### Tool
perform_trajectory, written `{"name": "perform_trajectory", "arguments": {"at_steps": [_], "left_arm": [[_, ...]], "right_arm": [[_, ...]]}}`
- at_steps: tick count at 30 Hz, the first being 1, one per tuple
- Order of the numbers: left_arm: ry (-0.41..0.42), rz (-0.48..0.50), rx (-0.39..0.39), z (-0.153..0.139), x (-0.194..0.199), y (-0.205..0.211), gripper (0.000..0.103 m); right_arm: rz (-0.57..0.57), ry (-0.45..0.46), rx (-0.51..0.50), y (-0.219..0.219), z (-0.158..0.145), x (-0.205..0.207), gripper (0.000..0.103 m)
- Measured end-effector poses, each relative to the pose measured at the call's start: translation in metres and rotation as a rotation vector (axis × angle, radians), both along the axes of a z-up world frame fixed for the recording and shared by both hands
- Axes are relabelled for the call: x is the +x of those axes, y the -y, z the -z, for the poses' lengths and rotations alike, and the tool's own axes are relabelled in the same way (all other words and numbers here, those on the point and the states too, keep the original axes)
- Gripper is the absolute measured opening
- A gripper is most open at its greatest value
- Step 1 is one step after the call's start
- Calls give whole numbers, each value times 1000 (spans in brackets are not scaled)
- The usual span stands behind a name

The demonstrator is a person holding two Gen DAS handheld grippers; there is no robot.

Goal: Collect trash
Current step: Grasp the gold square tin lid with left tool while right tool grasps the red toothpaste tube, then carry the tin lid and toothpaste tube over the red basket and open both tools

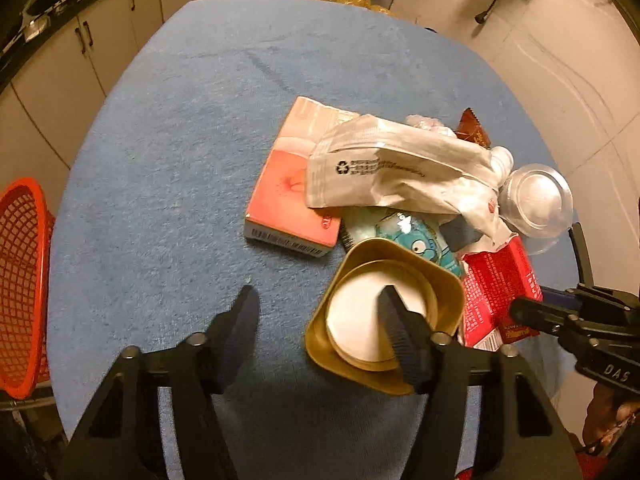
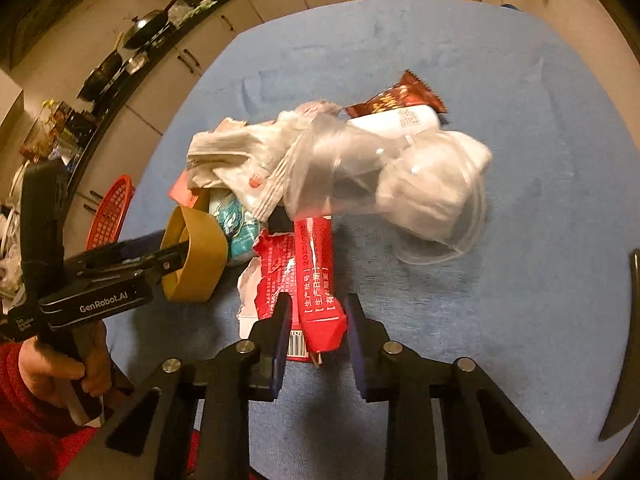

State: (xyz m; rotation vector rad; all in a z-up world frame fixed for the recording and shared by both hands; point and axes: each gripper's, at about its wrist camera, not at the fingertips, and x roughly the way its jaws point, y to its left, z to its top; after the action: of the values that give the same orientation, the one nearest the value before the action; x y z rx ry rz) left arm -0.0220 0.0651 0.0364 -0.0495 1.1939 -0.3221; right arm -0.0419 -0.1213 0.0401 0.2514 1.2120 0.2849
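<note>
On the table: a blue cloth point(image 1: 168, 168) covers the tabletop, with a heap of trash piled toward its right side in the left wrist view
Left gripper point(image 1: 320, 312): spread wide; one finger stands inside the gold foil tray point(image 1: 444, 280), the other over bare cloth outside the tray's wall, and I cannot tell whether either pad touches the wall
Gold foil tray: a squarish tray with rounded corners and a white round disc point(image 1: 352, 320) lying in its bottom; in the right wrist view it shows tilted on its side point(image 2: 196, 256) at the left gripper's tips point(image 2: 176, 258)
Right gripper point(image 2: 316, 312): fingers part open, one on each side of the near end of a red wrapper point(image 2: 316, 280); contact with the wrapper is unclear
Red wrapper: a long packet with white print, lying at the near edge of the heap, on top of torn red and white packaging
Pink box point(image 1: 288, 196): flat on the cloth at the left of the heap, barcode edge toward the camera
White crumpled pouch point(image 1: 392, 168): draped over the pink box's right side, recycling mark on it
Blue cartoon packet point(image 1: 416, 236): between the tray and the pouch, partly hidden
Clear plastic dome lid point(image 1: 536, 200): at the heap's right edge
Brown snack wrapper point(image 2: 400, 98): at the far side of the heap
Orange basket point(image 1: 20, 280): beyond the table's left edge
</note>
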Motion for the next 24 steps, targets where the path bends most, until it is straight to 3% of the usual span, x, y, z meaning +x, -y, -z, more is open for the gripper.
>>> {"name": "perform_trajectory", "arguments": {"at_steps": [2, 4, 7, 24], "left_arm": [[0, 13, -18, 0, 1, 3, 27], [10, 25, -5, -2, 1, 7, 23], [14, 35, -1, -3, -3, 12, 8], [110, 53, 33, -22, -35, 12, 7]], "right_arm": [[-17, -6, -16, -5, 2, 0, 24], [-25, -11, -26, -6, 4, 0, 23], [-26, -3, -27, -8, 0, -2, 22], [-102, 131, -86, -40, -30, -20, 21]]}}
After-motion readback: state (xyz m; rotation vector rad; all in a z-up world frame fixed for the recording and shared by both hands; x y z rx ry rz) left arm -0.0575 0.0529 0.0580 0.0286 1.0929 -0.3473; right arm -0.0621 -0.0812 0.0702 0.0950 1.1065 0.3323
